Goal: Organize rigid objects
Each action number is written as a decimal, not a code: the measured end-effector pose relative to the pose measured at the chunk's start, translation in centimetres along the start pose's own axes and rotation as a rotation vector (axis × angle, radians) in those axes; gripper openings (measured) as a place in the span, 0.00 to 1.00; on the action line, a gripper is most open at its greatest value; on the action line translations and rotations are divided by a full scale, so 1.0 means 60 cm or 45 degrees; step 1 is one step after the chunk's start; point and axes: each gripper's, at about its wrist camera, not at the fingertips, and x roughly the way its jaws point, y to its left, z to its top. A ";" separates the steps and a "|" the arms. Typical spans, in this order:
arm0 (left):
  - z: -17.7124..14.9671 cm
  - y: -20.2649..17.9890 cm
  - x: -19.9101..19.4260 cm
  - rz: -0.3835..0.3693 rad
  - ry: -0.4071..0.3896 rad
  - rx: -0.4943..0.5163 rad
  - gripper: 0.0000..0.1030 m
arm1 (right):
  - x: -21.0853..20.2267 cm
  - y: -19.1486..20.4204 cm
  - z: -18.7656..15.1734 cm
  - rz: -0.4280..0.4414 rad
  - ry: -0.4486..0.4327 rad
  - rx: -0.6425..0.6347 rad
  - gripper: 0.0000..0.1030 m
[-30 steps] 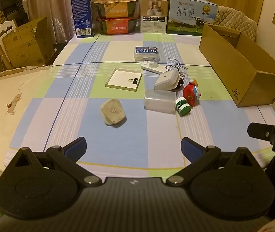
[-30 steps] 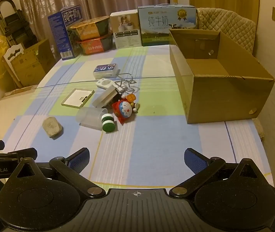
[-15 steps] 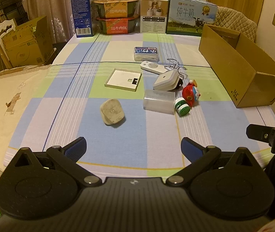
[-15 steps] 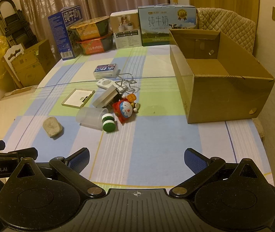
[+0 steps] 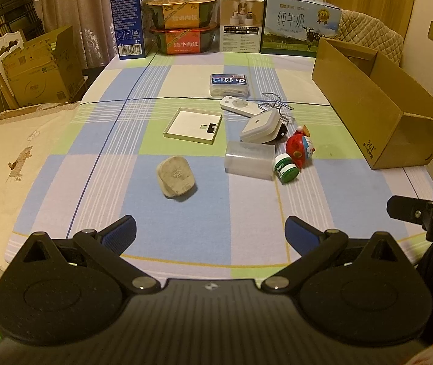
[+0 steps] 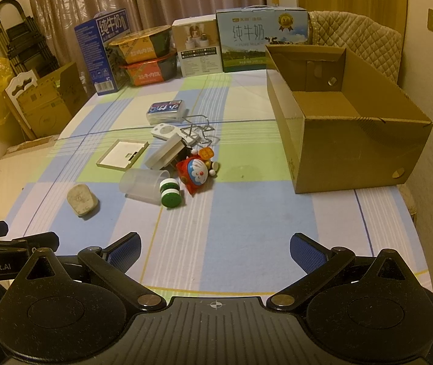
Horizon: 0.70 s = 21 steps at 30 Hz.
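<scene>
Cardboard box [image 6: 353,140] empty; both grippers [image 5: 210,228] [image 6: 214,246] gape wide. Stone-like lump [image 5: 176,179], left of box, looks heavy, stiff — pinch its flat sides.

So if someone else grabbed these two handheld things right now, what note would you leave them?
Left tool: open, holding nothing, low over the near table edge.
Right tool: open, holding nothing, same height.
Cardboard box at right looks empty.
Loose on the cloth: beige plug, clear tub, green-capped jar, red toy, white square device, remote, flat tray, blue-labelled pack, wire piece.
Done: nothing sorted yet. Left: everything.
</scene>
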 end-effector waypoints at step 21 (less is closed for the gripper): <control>0.000 0.000 0.005 -0.002 0.009 0.003 0.99 | 0.006 -0.004 -0.004 0.000 0.007 0.009 0.98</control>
